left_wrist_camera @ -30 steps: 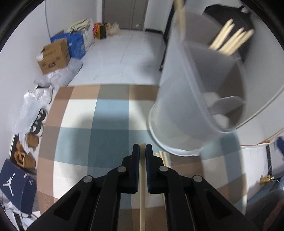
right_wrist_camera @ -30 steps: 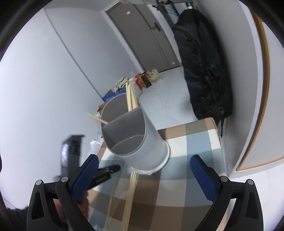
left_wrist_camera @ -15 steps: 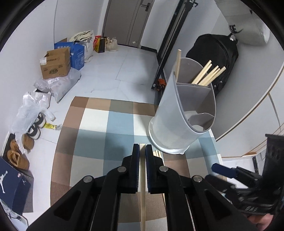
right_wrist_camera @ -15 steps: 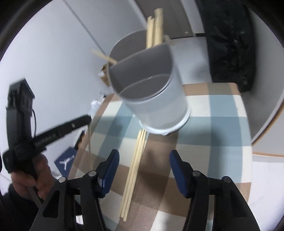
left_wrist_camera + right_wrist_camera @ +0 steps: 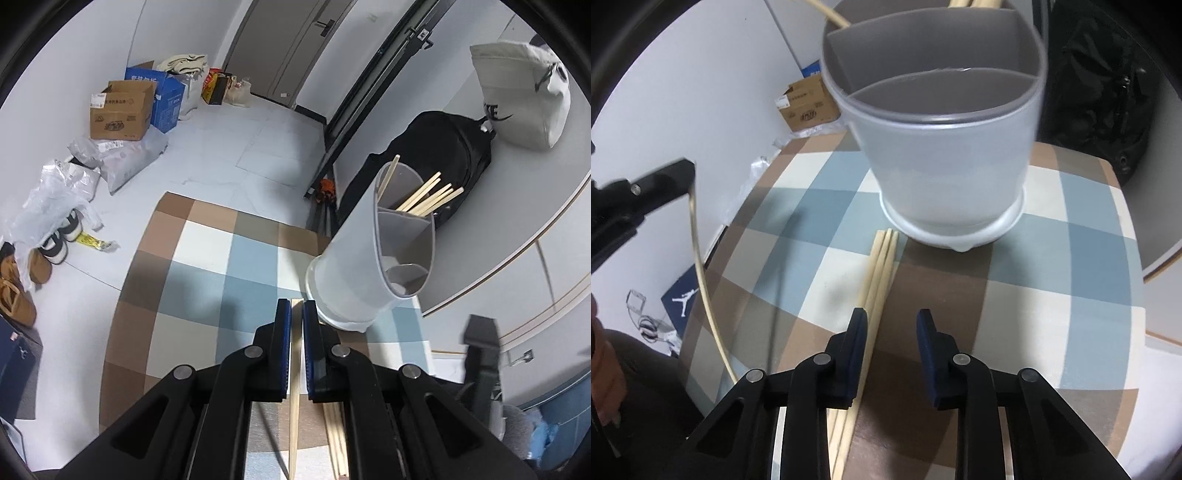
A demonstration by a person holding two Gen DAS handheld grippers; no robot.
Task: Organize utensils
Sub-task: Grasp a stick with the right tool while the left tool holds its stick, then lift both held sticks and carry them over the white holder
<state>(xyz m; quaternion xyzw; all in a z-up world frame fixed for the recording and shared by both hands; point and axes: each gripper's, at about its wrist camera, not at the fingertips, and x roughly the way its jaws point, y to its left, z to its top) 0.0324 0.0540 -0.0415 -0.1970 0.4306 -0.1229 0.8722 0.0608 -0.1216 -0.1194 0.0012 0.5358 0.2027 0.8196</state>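
One chopstick held on the left, loose chopsticks being closed in on at the right

A single chopstick (image 5: 294,384) is clamped in the left gripper (image 5: 296,314), held above the table. The right gripper (image 5: 891,317) is half-open and closing over the loose chopsticks (image 5: 877,273) lying just in front of the divided holder (image 5: 945,147); nothing's pinched yet. Several could get grabbed at once, or get scattered, since the bundle sits by one jaw. The holder's floor can't be made out.

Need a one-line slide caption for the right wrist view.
Right tongs closing above loose chopsticks lying before the grey divided holder on the checked tablecloth.
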